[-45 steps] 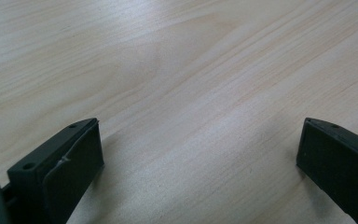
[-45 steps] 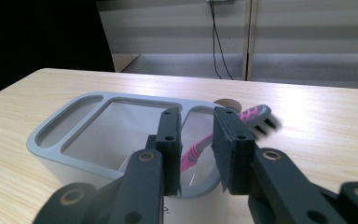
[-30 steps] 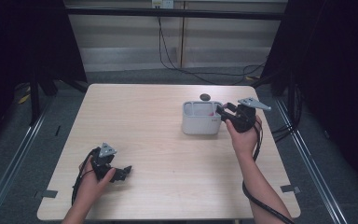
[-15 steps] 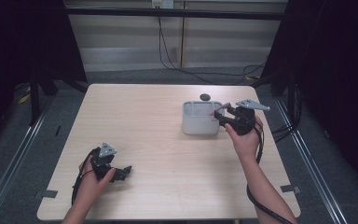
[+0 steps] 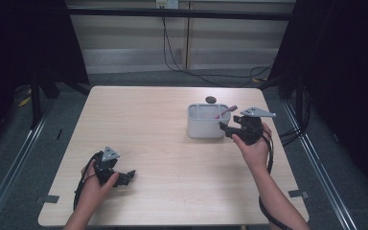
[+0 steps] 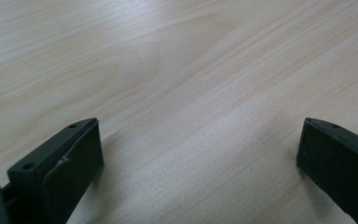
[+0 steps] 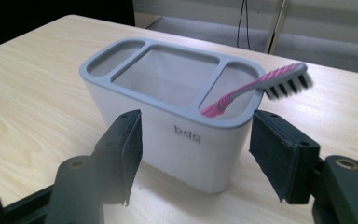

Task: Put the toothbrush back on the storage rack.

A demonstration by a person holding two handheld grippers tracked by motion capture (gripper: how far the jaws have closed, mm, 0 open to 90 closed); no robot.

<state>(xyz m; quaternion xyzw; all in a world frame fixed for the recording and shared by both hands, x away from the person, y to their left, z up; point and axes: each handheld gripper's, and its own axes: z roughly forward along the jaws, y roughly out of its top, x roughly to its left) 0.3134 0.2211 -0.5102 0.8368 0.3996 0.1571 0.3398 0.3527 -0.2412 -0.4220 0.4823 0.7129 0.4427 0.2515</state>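
A pale grey holder (image 5: 205, 125) with three compartments stands right of the table's middle. A pink toothbrush (image 7: 261, 83) leans in one end compartment (image 7: 233, 84), its bristled head sticking out over the rim; in the high view the toothbrush (image 5: 226, 111) points toward the right hand. My right gripper (image 5: 229, 128) is open just beside the holder's right end, level with its wall (image 7: 168, 116), and its jaws hold nothing (image 7: 198, 142). My left gripper (image 5: 123, 178) lies low at the front left, open over bare wood (image 6: 196, 154).
A small dark round object (image 5: 211, 99) lies on the table (image 5: 139, 124) just behind the holder. Cables trail from both grippers toward the table's front edge. Dark curtains and metal rails flank the table on both sides.
My right gripper has dropped from the holder's top edge and come slightly toward the person, jaws open. The toothbrush stays in the holder. The left gripper has not moved.
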